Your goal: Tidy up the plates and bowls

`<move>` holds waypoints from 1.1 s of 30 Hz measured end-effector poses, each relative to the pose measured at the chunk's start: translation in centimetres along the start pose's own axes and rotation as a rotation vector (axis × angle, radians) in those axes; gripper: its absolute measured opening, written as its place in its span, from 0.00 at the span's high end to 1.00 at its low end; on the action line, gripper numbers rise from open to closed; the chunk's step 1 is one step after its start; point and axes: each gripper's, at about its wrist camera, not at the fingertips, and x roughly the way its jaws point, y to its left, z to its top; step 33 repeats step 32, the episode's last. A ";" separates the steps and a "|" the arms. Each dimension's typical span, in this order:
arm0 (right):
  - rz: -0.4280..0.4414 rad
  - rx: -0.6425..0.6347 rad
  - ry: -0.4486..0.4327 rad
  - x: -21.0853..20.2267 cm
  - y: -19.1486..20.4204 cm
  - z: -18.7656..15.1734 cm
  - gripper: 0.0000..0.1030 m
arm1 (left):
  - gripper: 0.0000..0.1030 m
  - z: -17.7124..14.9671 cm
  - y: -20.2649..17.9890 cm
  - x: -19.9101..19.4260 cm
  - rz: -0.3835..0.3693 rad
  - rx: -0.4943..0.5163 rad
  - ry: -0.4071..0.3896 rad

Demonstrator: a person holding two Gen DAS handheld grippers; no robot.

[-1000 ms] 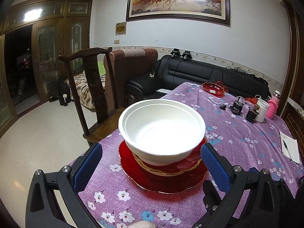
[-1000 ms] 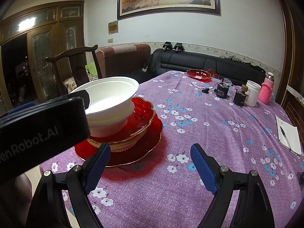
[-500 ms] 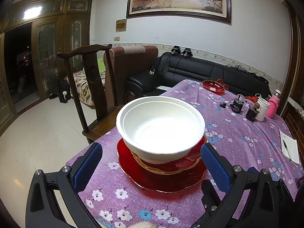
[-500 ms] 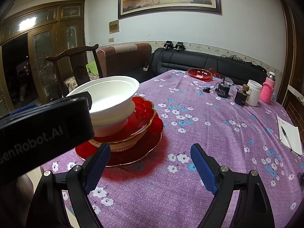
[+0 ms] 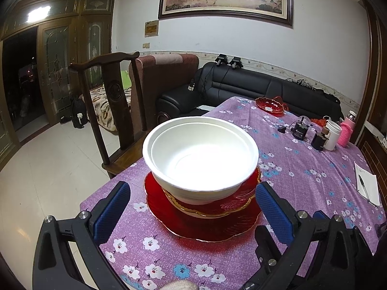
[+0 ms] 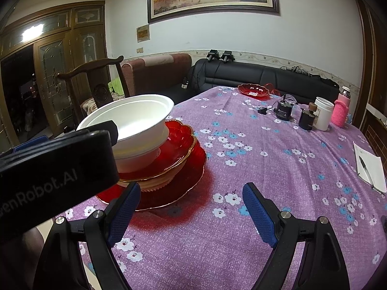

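Observation:
A stack stands at the table's near left corner: a large white bowl point(image 5: 200, 152) nested in a second white bowl, on a gold-rimmed red glass plate point(image 5: 244, 198), on a wide red plate point(image 5: 200, 227). My left gripper point(image 5: 193, 207) is open and empty, just in front of the stack, fingers wider than the plates. In the right wrist view the stack point(image 6: 145, 125) sits to the left. My right gripper point(image 6: 191, 207) is open and empty over the cloth, right of the stack.
A small red dish point(image 5: 269, 104) sits at the table's far end. A white cup point(image 6: 323, 113), pink bottle point(image 6: 341, 107) and small black devices stand far right. A notepad with pen point(image 6: 370, 169) lies at the right edge. A wooden chair point(image 5: 113, 111) stands left of the table.
My left gripper has drawn back slightly from the stack. The stack and the right gripper have hardly moved.

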 end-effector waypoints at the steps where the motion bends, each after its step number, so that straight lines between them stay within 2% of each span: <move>1: -0.001 0.001 0.000 0.0 0.0 0.0 0.13 | 0.00 0.0 0.0 0.0 -0.002 0.000 0.001; 25: 0.005 0.008 0.001 0.1 0.1 -0.3 0.13 | 0.00 -0.3 0.0 0.4 0.011 -0.013 0.009; 33: 0.006 0.033 -0.005 -0.1 -1.0 -0.3 0.13 | 0.00 -0.4 -0.4 0.2 0.027 -0.009 0.010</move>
